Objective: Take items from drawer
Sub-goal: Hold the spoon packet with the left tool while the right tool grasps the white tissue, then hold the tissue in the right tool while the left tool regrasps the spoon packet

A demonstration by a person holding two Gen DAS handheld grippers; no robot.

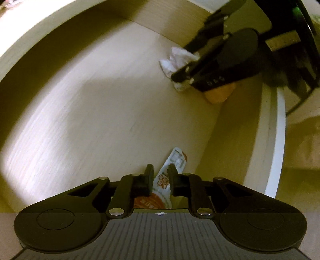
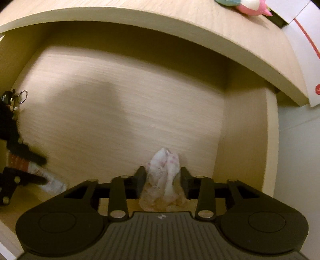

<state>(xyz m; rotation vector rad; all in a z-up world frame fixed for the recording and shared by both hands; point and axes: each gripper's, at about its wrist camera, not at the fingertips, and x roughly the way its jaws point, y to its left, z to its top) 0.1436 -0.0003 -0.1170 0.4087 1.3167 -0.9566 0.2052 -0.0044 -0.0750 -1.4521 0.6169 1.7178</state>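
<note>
My left gripper (image 1: 161, 174) is shut on an orange and white sachet (image 1: 176, 160), low over the pale wooden drawer floor (image 1: 90, 110) near the drawer's side wall. The right wrist view shows that gripper (image 2: 41, 170) at the left edge with the sachet (image 2: 54, 183) sticking out of it. My right gripper (image 2: 163, 176) is shut on a crumpled clear bag (image 2: 164, 166) with pink print. From the left wrist view the right gripper (image 1: 180, 62) reaches in at the upper right, the bag (image 1: 174, 60) bunched between its fingers and something orange (image 1: 219, 94) showing below.
The tabletop (image 2: 180, 22) overhangs the drawer's back. On it lie a pink and white toy (image 2: 254, 7) and a white box (image 2: 304, 40) with a red line. A metal key ring (image 2: 23, 96) on a dark object is at the drawer's left side. The drawer's right wall (image 2: 246, 130) is close.
</note>
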